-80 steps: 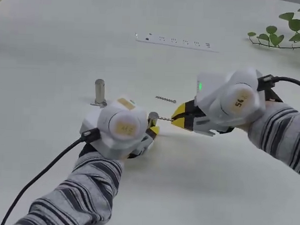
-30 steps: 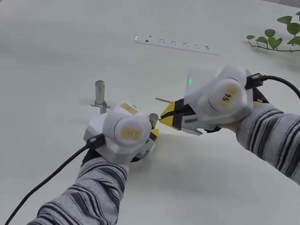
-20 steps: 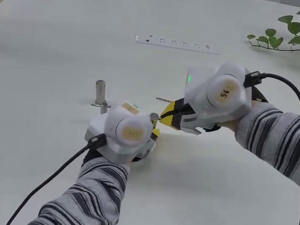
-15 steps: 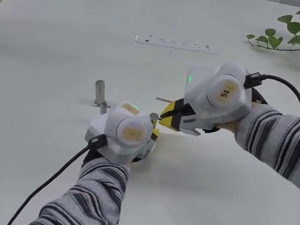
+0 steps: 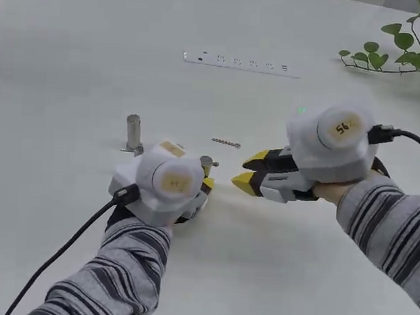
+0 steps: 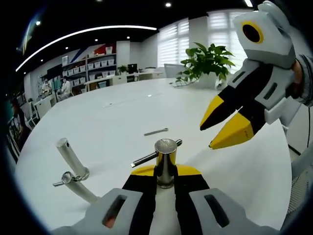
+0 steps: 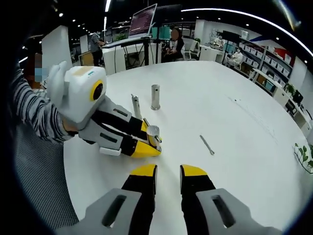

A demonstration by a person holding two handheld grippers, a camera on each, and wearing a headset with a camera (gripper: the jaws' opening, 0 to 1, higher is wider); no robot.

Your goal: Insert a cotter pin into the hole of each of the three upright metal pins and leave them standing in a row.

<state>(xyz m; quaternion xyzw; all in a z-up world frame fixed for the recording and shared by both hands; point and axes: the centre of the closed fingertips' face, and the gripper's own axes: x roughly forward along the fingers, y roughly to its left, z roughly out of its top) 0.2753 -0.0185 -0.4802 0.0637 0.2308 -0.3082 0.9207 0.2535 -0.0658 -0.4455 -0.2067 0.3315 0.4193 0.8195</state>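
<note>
Your left gripper (image 6: 165, 174) clamps an upright metal pin (image 6: 165, 149) with a cotter pin (image 6: 146, 157) already through its hole. Your right gripper (image 5: 241, 170), jaws slightly parted and empty, sits at its 3 o'clock. At 10 o'clock a second pin (image 6: 78, 186) appears pinned, and the third pin (image 5: 133, 131) looks bare. A loose cotter pin (image 5: 226, 142) lies at 1 o'clock, seemingly the last to insert.

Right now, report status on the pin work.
Left gripper shut on metal pin, cotter pin through it. Right gripper open, empty. Spare cotter pin loose on table.
</note>
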